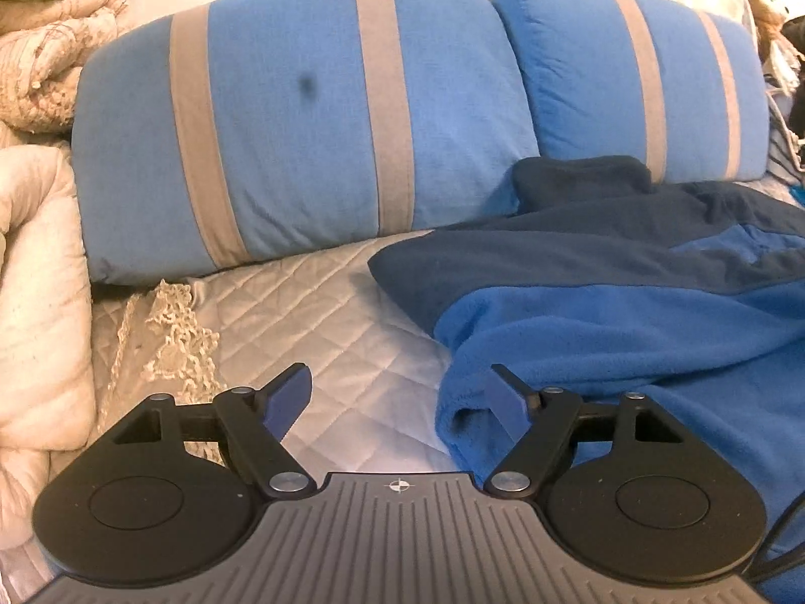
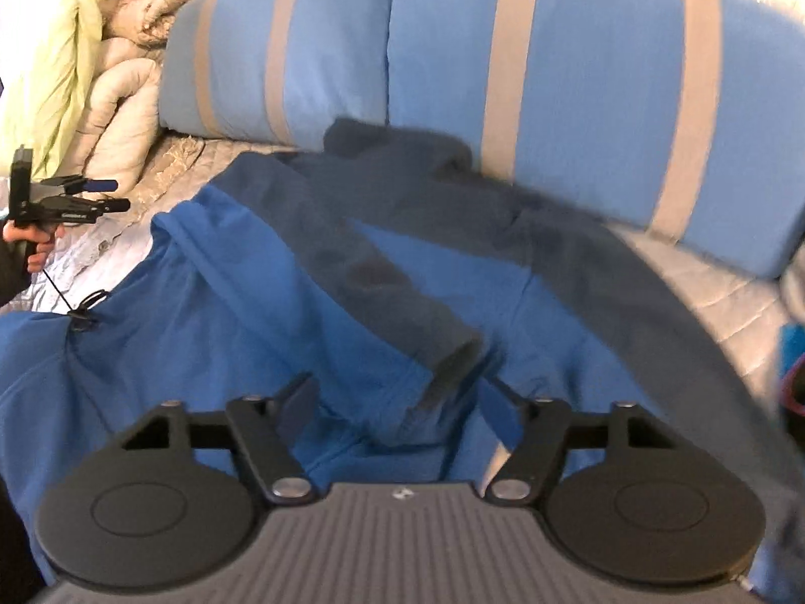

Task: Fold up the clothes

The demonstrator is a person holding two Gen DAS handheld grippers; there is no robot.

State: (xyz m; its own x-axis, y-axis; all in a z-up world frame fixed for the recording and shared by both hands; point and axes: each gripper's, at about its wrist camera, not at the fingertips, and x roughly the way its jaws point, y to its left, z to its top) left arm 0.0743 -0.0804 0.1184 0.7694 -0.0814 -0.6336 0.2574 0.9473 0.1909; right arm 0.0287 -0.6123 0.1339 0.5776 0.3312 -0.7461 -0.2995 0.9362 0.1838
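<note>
One fleece jacket (image 2: 312, 272), bright blue with navy panels, lies spread on the quilted bedcover (image 1: 322, 312), near the two striped blue pillows (image 1: 282, 141) at the far side. The left gripper (image 1: 397, 402) is released, jaws apart over bare quilt, the jacket's edge just to its right. The right gripper (image 2: 397, 407) also stands spread and empty above the jacket; a navy sleeve cuff (image 2: 453, 357) ends just beyond its fingers, though blur makes contact hard to judge.

Two striped pillows (image 1: 302, 141), one blue fleece jacket (image 2: 312, 292), two grippers (image 1: 397, 402)
</note>
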